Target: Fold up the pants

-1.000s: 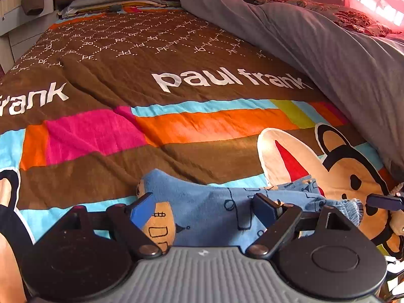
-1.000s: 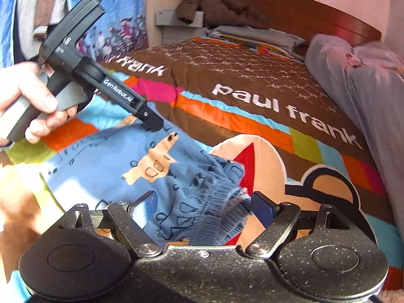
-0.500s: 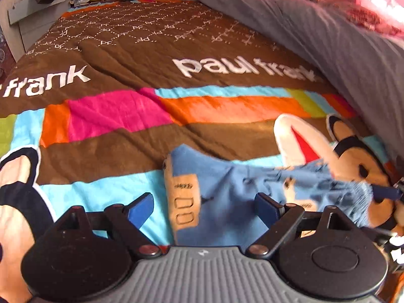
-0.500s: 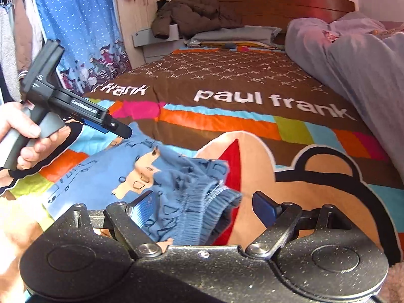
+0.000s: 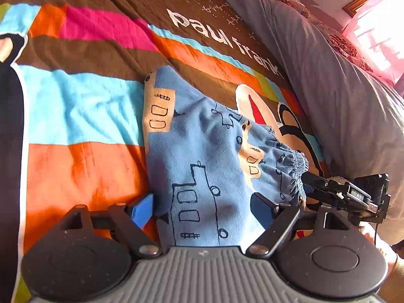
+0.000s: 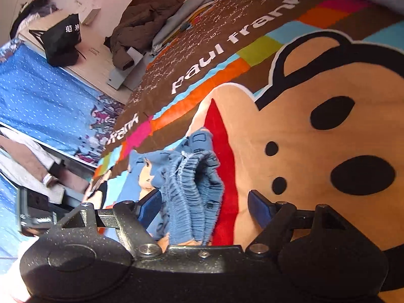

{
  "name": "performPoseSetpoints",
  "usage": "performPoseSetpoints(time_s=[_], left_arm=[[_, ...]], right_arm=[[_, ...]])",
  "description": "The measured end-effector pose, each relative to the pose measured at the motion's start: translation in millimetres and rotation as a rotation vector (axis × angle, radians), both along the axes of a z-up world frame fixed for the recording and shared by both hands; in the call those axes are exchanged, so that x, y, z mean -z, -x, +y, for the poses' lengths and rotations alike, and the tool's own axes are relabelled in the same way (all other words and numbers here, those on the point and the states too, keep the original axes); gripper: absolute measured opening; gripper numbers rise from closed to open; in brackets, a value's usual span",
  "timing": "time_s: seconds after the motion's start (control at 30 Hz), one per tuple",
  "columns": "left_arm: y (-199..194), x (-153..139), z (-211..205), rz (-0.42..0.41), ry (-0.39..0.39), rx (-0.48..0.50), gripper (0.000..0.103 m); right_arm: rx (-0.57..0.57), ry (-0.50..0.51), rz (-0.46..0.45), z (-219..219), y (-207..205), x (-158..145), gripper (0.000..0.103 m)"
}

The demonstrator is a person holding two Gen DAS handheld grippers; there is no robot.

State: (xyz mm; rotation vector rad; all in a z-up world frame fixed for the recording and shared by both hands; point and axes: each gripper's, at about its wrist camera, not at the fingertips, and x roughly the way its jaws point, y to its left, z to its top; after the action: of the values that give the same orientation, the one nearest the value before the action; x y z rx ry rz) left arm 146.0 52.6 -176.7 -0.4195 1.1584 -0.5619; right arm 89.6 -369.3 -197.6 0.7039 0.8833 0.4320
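The left gripper [image 5: 202, 207] stood wide, its jaws just narrowing, with the pants [image 5: 202, 151] between its fingers, unpinched. The right gripper [image 6: 204, 205], also closing yet wide, straddled the waistband at the pants' 3 o'clock end on the bedspread [image 5: 75, 116].

The pants [image 5: 202, 156] lie on the bedspread [image 5: 75, 106], their waistband toward three o'clock in the left wrist view. A rumpled duvet [image 5: 341, 88] lies along the bedspread's edge at two o'clock. In the right wrist view a jacket [image 6: 136, 27] sits at eleven o'clock, beyond the pants.
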Motion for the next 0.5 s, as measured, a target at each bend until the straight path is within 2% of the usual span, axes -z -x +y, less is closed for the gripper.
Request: performPoseSetpoints(time_s=[0.13,0.3,0.5], left_arm=[[-8,10,9,0.015,0.044,-0.046,0.082],[-13,7,0,-0.004,-0.004,-0.02,0.083],[-16,7,-7,-0.004,0.0,-0.01,0.09]], right_arm=[[-0.021,-0.013,0.011,1,-3,4,0.076],[-0.027,-0.041,0.017,-3,-13,7,0.075],[-0.039,-0.095,0.019,-2,-23,13,0.075]])
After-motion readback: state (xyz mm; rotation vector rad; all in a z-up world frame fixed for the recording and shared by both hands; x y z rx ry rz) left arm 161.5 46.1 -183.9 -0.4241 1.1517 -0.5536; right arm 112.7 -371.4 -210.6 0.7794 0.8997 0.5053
